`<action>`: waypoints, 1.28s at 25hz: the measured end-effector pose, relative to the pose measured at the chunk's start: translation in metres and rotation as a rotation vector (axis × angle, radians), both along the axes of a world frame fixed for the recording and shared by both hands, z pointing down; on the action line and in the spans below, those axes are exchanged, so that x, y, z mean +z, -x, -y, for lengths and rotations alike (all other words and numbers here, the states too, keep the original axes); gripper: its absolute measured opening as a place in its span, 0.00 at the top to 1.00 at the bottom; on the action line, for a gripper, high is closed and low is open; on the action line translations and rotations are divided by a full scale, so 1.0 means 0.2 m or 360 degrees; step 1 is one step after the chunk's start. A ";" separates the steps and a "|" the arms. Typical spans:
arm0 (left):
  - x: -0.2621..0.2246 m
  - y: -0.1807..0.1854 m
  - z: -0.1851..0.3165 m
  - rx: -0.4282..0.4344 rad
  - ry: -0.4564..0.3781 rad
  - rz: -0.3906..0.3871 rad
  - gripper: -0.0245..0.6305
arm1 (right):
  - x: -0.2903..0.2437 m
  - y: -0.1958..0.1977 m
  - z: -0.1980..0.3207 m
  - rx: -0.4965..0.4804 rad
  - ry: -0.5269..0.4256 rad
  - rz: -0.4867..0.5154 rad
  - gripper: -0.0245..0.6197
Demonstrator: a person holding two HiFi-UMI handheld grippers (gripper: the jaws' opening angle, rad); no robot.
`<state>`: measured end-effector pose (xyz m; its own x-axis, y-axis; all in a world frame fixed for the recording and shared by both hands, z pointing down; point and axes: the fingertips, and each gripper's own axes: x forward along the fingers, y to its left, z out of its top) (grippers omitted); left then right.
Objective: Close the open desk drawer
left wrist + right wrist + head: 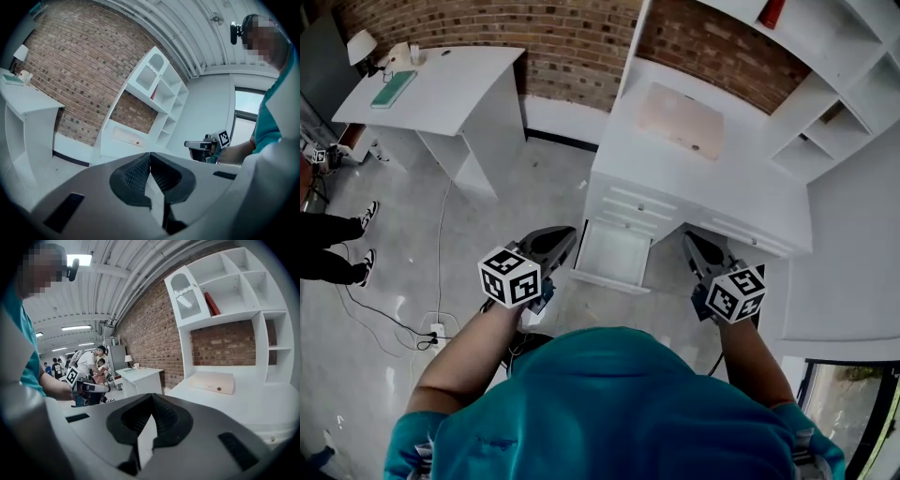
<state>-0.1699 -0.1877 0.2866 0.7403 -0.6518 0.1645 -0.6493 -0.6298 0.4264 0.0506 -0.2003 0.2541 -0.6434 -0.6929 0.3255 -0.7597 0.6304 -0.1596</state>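
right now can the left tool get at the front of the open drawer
Probably yes. The left tool hangs just left of the open drawer, near its front edge, jaws together and empty, and nothing shows between them. A short sideways move should reach it.

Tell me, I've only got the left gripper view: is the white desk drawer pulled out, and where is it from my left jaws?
Observer: Yes. In the head view the white desk drawer is pulled out, just right of the left gripper.
Operator: Anything inside it?
Observer: It looks bare inside.
Operator: And the right gripper?
Observer: The right gripper hangs on the drawer's other side; its own view shows the jaws together on nothing.
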 end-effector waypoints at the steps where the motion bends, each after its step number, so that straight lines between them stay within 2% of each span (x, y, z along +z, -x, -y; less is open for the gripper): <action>1: 0.03 0.00 0.00 0.0000 0.0018 0.0007 0.94 | 0.04 0.01 -0.01 0.0003 0.0021 -0.0006 0.93; 7: 0.26 0.01 -0.01 0.0081 0.0136 -0.0003 0.94 | 0.30 0.10 -0.04 0.0037 0.0105 -0.0053 0.93; 13: 0.65 -0.16 -0.03 0.0256 0.0191 0.0174 0.94 | 0.58 0.14 0.00 -0.0002 0.0079 -0.0037 0.93; 21: 1.29 -0.38 -0.06 0.0141 0.0408 0.0290 0.94 | 1.01 -0.01 -0.07 -0.0016 0.0157 0.0007 0.93; 27: 1.69 -0.42 -0.08 0.0134 0.0504 0.0396 0.94 | 1.32 -0.16 -0.04 0.0090 0.0216 0.0053 0.93; 32: 1.99 -0.42 -0.07 0.0136 0.0557 0.0443 0.94 | 1.58 -0.20 0.02 0.0113 0.0230 0.0062 0.93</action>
